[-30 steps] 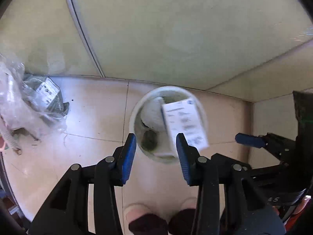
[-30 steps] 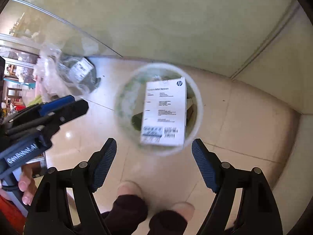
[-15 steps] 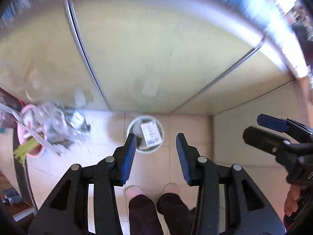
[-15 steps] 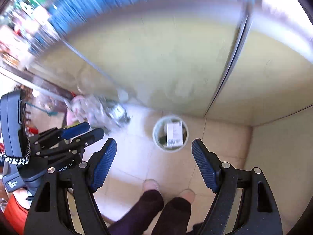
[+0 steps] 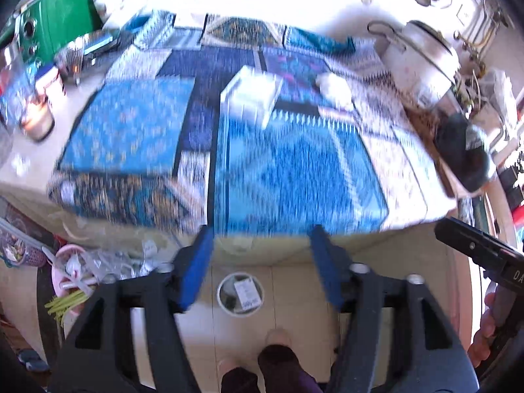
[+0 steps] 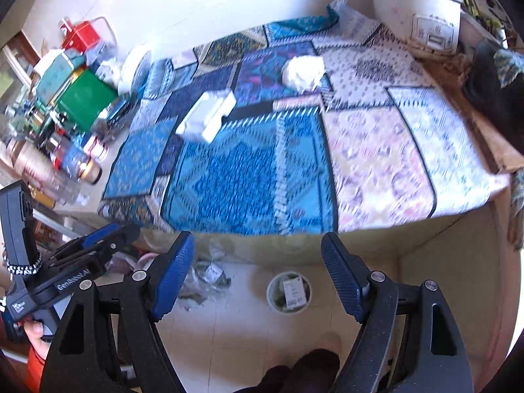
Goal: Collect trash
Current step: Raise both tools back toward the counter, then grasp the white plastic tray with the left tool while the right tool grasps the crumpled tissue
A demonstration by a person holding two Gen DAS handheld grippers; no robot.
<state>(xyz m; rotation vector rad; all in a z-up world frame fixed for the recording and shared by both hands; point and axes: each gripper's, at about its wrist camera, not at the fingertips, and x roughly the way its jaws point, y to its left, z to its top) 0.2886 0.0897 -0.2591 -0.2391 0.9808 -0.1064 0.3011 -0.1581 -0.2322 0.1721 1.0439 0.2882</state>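
The left hand-held gripper [image 5: 260, 268] has just been opening; its blue pads stand spread with nothing between them. The right hand-held gripper [image 6: 257, 275] is spread wide too and carries nothing. Both point steeply down over the near edge of the surface [image 5: 98, 226]. Far below on the tiled floor [image 6: 229, 321] stands a round white bin [image 5: 240, 294], and a white labelled box [image 5: 246, 292] lies inside it, resting on darker rubbish. The person's dark-clad feet [image 5: 271, 357] stand just short of the bin. To the bin's left a heap of clear plastic wrap [image 5: 108, 267] lies on the floor beside a pink basin [image 5: 60, 273]. On the surface's blue patterned cloth [image 6: 242, 177] lie a white box [image 6: 208, 116] and, well apart from it, a crumpled white paper ball [image 6: 303, 72]. A white rice cooker [image 5: 417, 59] stands at the far right corner.
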